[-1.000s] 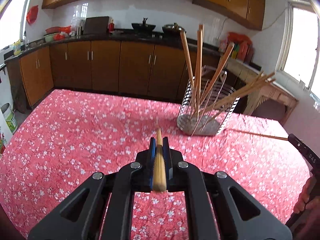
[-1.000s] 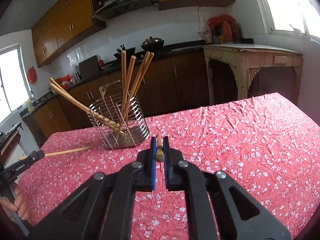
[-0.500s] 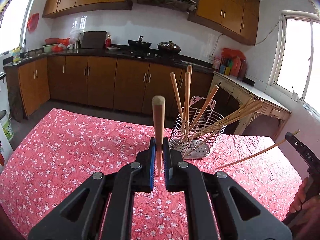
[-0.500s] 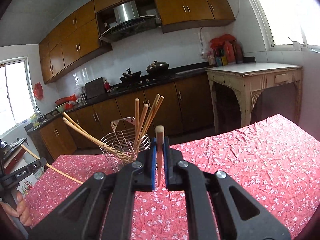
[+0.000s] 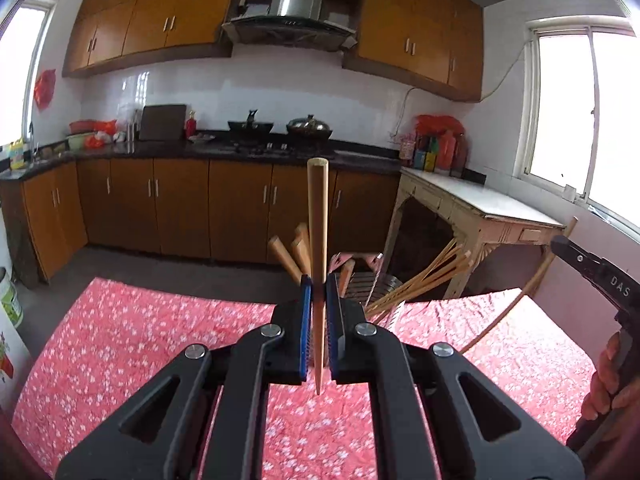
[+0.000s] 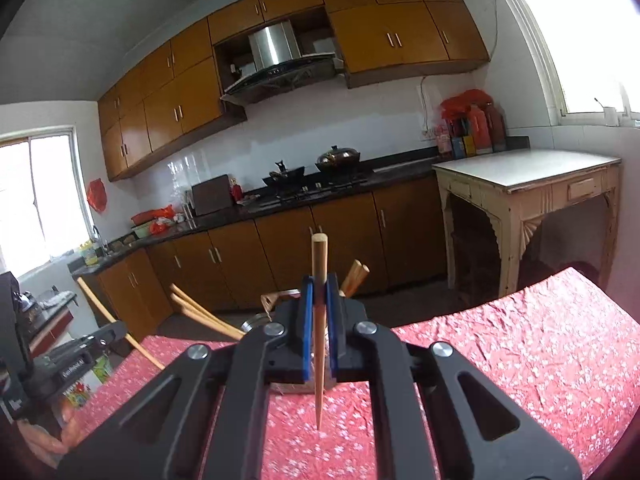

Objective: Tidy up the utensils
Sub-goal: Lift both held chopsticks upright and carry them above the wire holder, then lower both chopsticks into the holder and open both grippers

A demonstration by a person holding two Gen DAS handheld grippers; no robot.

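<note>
My left gripper (image 5: 318, 286) is shut on a wooden chopstick (image 5: 318, 216) that stands upright, thick end up, point down. My right gripper (image 6: 319, 286) is shut on another wooden chopstick (image 6: 319, 264), also upright. A wire utensil holder (image 5: 366, 284) with several chopsticks (image 5: 424, 276) leaning in it stands on the table just beyond the left gripper, mostly hidden behind it. In the right wrist view the holder (image 6: 256, 322) is almost hidden behind the gripper; its chopsticks (image 6: 200, 312) stick out to the left. The right gripper with its chopstick shows at the right edge of the left wrist view (image 5: 592, 276).
The table has a red flowered cloth (image 5: 120, 340). Brown kitchen cabinets (image 5: 180, 204) and a counter with a stove lie beyond. A cream side table (image 6: 528, 188) stands to the right. The left gripper body shows in the right wrist view (image 6: 76, 356).
Both grippers have lifted and tilted up, turning their chopsticks from lying along the table to upright. The holder has dropped behind the grippers in both views.
</note>
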